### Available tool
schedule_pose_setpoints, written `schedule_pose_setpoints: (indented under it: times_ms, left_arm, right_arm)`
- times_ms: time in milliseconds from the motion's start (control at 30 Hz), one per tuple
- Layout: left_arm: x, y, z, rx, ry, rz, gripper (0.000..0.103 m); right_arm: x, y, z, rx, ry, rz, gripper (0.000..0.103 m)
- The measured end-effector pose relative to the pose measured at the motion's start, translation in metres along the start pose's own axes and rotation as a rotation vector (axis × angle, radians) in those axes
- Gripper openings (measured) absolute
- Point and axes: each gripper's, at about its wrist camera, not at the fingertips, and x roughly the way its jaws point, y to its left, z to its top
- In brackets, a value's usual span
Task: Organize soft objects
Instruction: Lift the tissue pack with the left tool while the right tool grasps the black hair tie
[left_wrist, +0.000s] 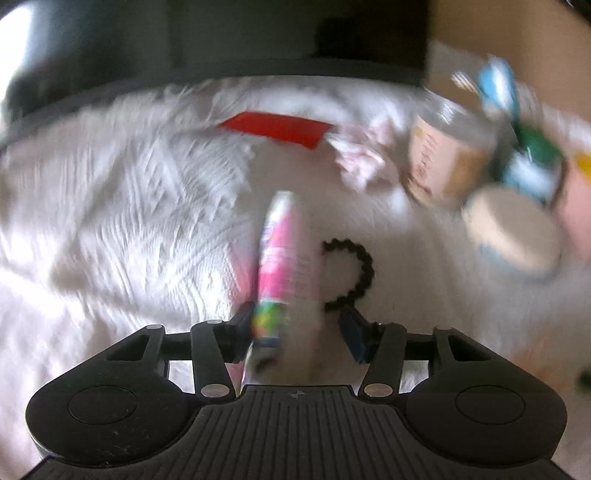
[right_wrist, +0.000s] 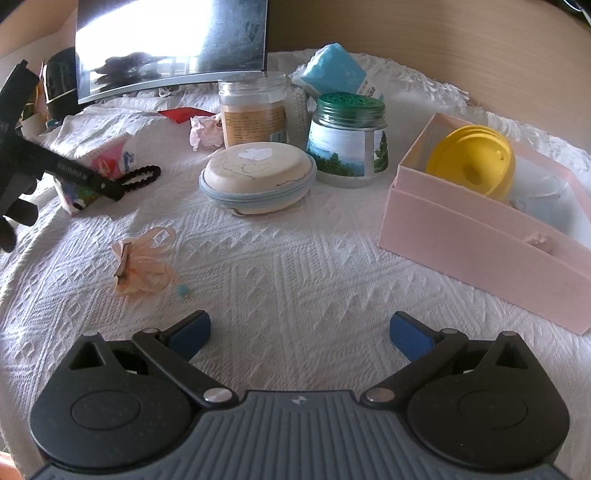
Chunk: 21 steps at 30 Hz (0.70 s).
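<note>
While its jaws stand apart, the left gripper (left_wrist: 297, 328) straddles the pink packet (left_wrist: 277, 258), pads not pressing it.

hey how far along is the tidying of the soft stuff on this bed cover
Early on. Done: pink box already holds a yellow item. In hand: a pink printed packet sits between the left tool's open pads. Left: black scrunchie, peach ribbon bow and crumpled pink cloth; right tool is empty.

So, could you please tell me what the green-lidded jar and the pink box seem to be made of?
The green-lidded jar looks like clear glass or hard plastic, as the rim under its matte, perforated lid is see-through and a printed landscape label wraps it. The pink box appears to be matte card, given its thin, flat, straight-edged walls.
</note>
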Motion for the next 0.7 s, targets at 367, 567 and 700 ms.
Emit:
schedule_pose_setpoints:
  times_ms: [367, 567, 700]
  left_arm:
    - [-0.015, 0.012, -0.010, -0.156, -0.078, -0.053, 0.025]
    - [-0.037, 0.013, -0.016, -0.210, -0.105, -0.092, 0.025]
    - [-0.050, 0.022, -0.018, -0.241, -0.131, -0.099, 0.025]
  right_arm:
    - [0.001, 0.001, 0.003, -0.008, 0.016, -0.002, 0.103]
    - [-0.016, 0.006, 0.034, -0.019, -0.022, 0.010, 0.098]
    - [-0.021, 0.023, 0.067, -0.069, -0.090, 0.063, 0.098]
